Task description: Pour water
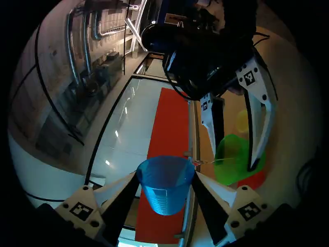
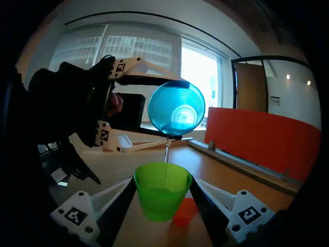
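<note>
Left claw: the left gripper (image 1: 165,178) is clamped on the blue cup (image 1: 164,195), one finger pressed to each side of its wall
Blue cup: in the right gripper view it is tipped on its side with its mouth toward the camera, held above the green cup (image 2: 161,201)
Right claw: the right gripper (image 2: 162,182) is clamped on the green cup, both fingers against its sides
Green cup: upright, directly under the blue cup's lower rim, with some water pooled in the bottom
Water: a thin stream (image 2: 166,154) falls from the blue cup's rim into the green cup's open mouth
Orange cup: a small orange cup (image 2: 186,212) stands on the table, just beside the green cup and partly hidden behind it
Table: a wooden table (image 2: 234,177) lies below both held cups
Red partition: a red partition (image 2: 263,138) stands along the table's far edge
Hand: a hand (image 2: 116,103) shows at the left gripper's body, between its two fingers' bases
Window: a bright window (image 2: 197,74) behind the blue cup
</note>
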The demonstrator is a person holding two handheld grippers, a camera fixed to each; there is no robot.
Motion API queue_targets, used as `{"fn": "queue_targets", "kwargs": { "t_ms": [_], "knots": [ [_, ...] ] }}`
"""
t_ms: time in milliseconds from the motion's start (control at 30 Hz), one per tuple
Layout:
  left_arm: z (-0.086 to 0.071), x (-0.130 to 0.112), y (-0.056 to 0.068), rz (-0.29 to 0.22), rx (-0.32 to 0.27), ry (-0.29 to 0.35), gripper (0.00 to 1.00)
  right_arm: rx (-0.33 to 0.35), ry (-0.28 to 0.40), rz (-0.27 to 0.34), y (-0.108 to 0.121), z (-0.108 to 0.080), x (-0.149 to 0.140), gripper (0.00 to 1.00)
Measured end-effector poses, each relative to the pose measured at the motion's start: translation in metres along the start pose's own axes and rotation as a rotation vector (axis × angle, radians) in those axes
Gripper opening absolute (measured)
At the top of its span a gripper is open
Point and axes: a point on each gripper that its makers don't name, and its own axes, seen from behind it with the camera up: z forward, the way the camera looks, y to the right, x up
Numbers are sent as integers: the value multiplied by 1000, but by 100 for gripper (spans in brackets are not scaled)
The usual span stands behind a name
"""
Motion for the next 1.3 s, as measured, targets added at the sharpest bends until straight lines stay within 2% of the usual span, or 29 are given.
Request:
{"fn": "queue_targets", "kwargs": {
  "t_ms": [900,1300],
  "knots": [
    [7,-1,7,54,-1,-2,86,-2,3,1,0,0,0,92],
    [6,0,4,72,4,-6,86,-3,5,2,0,0,-1,92]
  ]
}}
